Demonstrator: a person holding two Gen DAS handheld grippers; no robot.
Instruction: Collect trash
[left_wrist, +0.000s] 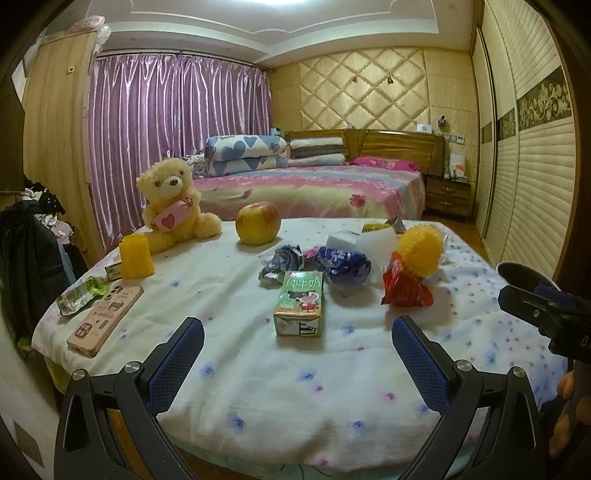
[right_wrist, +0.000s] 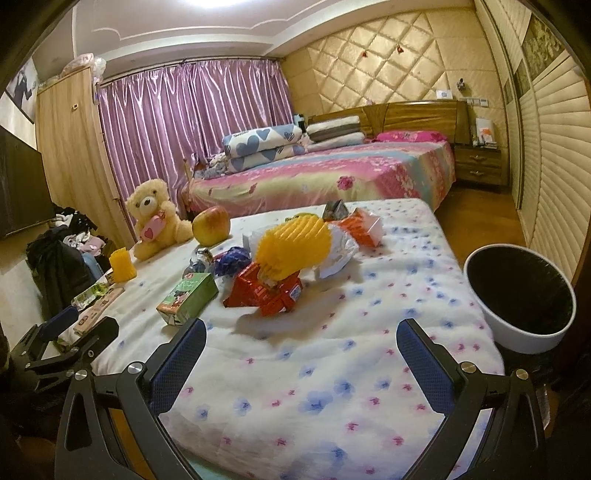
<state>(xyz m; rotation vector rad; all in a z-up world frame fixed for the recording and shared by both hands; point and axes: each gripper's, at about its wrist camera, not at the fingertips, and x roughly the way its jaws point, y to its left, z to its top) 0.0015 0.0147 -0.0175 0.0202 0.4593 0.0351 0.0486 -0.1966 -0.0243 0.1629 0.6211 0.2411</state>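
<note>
On the flowered tablecloth (left_wrist: 258, 387) lie a green milk carton (left_wrist: 300, 303), crumpled blue wrappers (left_wrist: 345, 263), a red snack wrapper (left_wrist: 404, 286) and a yellow foam net (left_wrist: 421, 247). My left gripper (left_wrist: 297, 328) is open and empty, just short of the carton. My right gripper (right_wrist: 301, 332) is open and empty above the cloth (right_wrist: 332, 387), near the red wrapper (right_wrist: 266, 291). The carton (right_wrist: 186, 297) lies to its left. A white bin with a black liner (right_wrist: 517, 295) stands at the table's right edge.
A teddy bear (left_wrist: 173, 203), an apple (left_wrist: 258, 223), a yellow cup (left_wrist: 136, 257), a phone case (left_wrist: 105, 319) and a green pouch (left_wrist: 79, 295) lie at the left. White foam blocks (left_wrist: 365, 236) lie behind the wrappers. A bed (left_wrist: 314, 188) stands beyond.
</note>
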